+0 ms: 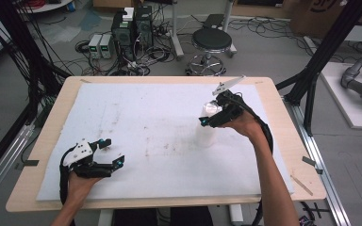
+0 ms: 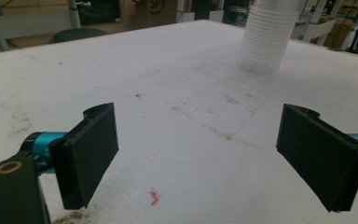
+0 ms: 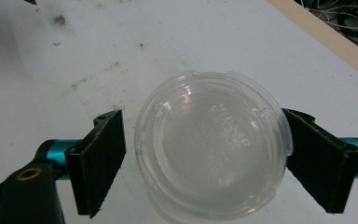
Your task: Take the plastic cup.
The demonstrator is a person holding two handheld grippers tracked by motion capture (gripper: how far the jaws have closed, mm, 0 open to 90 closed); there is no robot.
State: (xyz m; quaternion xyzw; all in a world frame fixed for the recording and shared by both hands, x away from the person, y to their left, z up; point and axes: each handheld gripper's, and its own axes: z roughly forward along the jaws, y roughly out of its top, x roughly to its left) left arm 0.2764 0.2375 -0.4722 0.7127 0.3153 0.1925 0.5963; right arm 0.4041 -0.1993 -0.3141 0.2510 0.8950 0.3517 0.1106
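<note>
A person is sitting at a wooden table [image 1: 283, 141] with a big white foam mat [image 1: 136, 122] lying on it. Each hand is holding a gripper.

The right gripper [image 1: 213, 117] is hanging over a stack of clear plastic cups [image 1: 206, 129], which is standing upright on the mat, toward the right side and a bit past the middle. In the right gripper view we are looking straight down into the top cup [image 3: 212, 144] (it looks like a round see-through bowl from here). The two black jaws are sitting on either side of its rim. The jaw on the right of that view is just touching the rim or very nearly so, while the other jaw is showing a small gap. So the jaws are apart with the cup between them, not squeezing it.

The left gripper [image 1: 107, 153] is resting low near the front left corner of the mat, well apart from the cups. Its jaws are standing wide apart with nothing between them. In the left gripper view the cup stack [image 2: 268, 35] is standing far off across the mat, and a tiny orange scrap [image 2: 154, 199] is lying on the mat close to the jaws.

The mat is showing some small dark smudges [image 1: 162, 148] near the middle.
</note>
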